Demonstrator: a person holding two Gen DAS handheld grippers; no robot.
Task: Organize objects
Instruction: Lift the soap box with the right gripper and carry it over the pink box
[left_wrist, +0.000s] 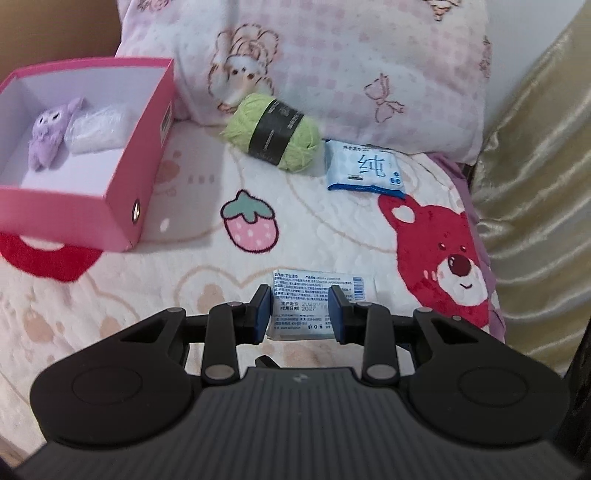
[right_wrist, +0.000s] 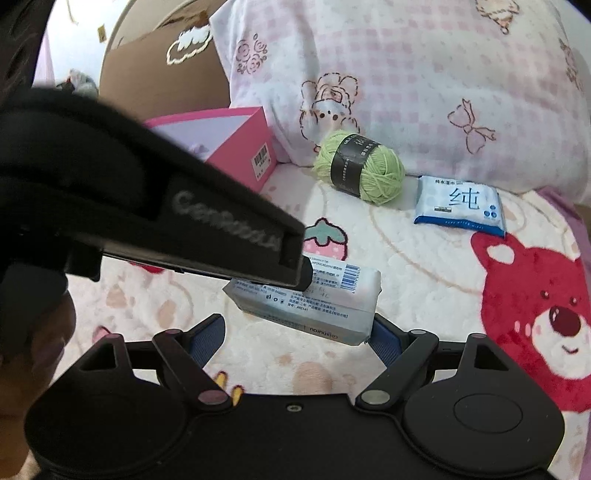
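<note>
My left gripper (left_wrist: 301, 314) is shut on a white wipes packet (left_wrist: 308, 293) with printed text and a barcode, held above the cartoon blanket (left_wrist: 207, 236). In the right wrist view the same packet (right_wrist: 325, 306) hangs tilted from the left gripper (right_wrist: 295, 273). It sits just over my right gripper (right_wrist: 299, 326), whose blue-padded fingers (right_wrist: 212, 332) stand wide open below it. The packet's lower corner is close to the right-hand pad; I cannot tell if they touch. A pink open box (left_wrist: 140, 147) at the left holds a purple plush (left_wrist: 51, 129) and a clear plastic bag (left_wrist: 99, 127).
A green yarn ball (left_wrist: 273, 131) and a blue-white wipes pack (left_wrist: 364, 168) lie on the blanket in front of a pink patterned pillow (left_wrist: 351, 62). A gold curtain (left_wrist: 535, 166) borders the right side. Brown cardboard (right_wrist: 159, 74) stands behind the pink box (right_wrist: 243, 147).
</note>
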